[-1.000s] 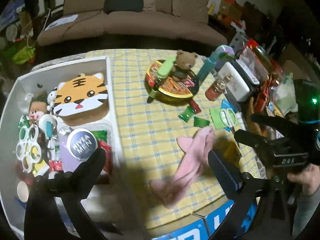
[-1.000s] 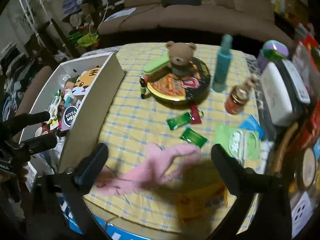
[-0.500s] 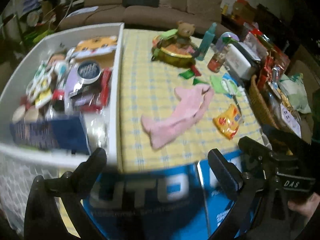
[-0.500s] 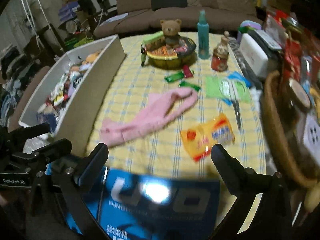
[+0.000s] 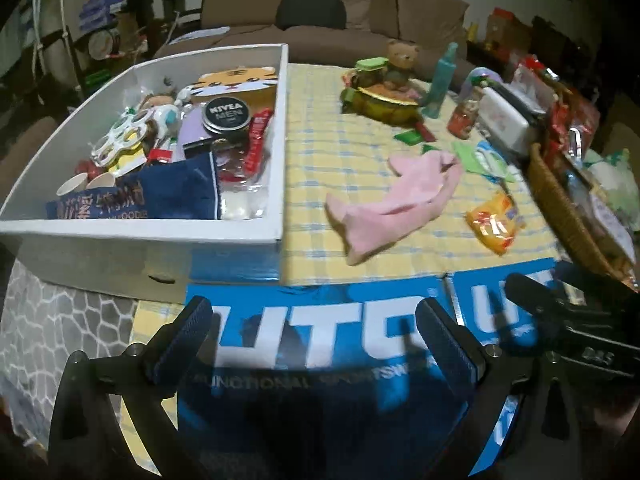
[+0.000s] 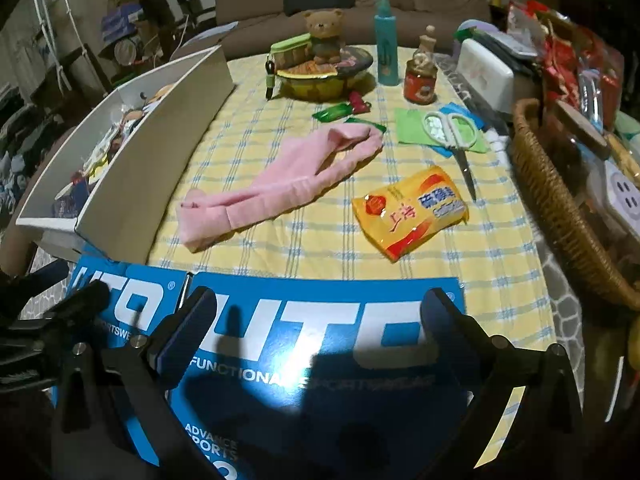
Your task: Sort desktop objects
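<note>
A pink cloth (image 5: 394, 196) (image 6: 280, 184) lies crumpled on the yellow checked tablecloth (image 6: 248, 140), with a yellow snack packet (image 5: 494, 224) (image 6: 410, 210) to its right. White-handled scissors (image 6: 454, 136) rest on green paper beyond. The white sorting box (image 5: 280, 120) (image 6: 160, 148) on the left holds a Nivea tin (image 5: 227, 116), a tiger card and several small items. My left gripper (image 5: 316, 340) hangs open, low in front of the table edge. My right gripper (image 6: 316, 332) is open too, over the blue printed boxes (image 6: 304, 320). Neither holds anything.
At the back stand a noodle bowl with a teddy bear (image 6: 324, 36), a teal bottle (image 6: 386, 40) and a red jar (image 6: 418, 80). A wicker basket (image 6: 560, 208) full of packets crowds the right edge. A brown sofa sits behind the table.
Both grippers have pulled back and down from above the pink cloth to below the table's front edge. The cloth lies free on the table.
</note>
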### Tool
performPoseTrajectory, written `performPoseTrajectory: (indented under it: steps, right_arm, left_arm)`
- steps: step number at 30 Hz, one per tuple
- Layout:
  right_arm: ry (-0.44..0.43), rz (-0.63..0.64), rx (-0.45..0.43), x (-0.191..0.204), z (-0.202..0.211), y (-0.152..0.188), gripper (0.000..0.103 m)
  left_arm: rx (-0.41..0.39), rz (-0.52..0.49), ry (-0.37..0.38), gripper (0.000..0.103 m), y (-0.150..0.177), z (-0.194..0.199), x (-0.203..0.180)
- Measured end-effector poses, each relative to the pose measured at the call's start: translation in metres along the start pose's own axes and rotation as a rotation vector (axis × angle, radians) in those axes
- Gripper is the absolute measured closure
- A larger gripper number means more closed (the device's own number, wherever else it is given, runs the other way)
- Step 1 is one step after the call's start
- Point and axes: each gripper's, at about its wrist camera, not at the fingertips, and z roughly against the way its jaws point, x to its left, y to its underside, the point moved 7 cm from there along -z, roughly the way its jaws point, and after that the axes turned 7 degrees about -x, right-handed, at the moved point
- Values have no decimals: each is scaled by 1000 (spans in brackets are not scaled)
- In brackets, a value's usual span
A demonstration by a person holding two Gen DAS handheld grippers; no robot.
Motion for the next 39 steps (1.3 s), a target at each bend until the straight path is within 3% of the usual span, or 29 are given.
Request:
performPoseTrajectory:
  steps: [15, 39]
  right_arm:
    - [103, 48, -21, 7, -13, 7, 0]
    - [109, 41, -30, 5, -17, 3, 0]
  left_arm:
    - [-8, -21, -93, 0, 3, -22, -3]
    - [-10, -16, -98, 0, 2, -22, -1]
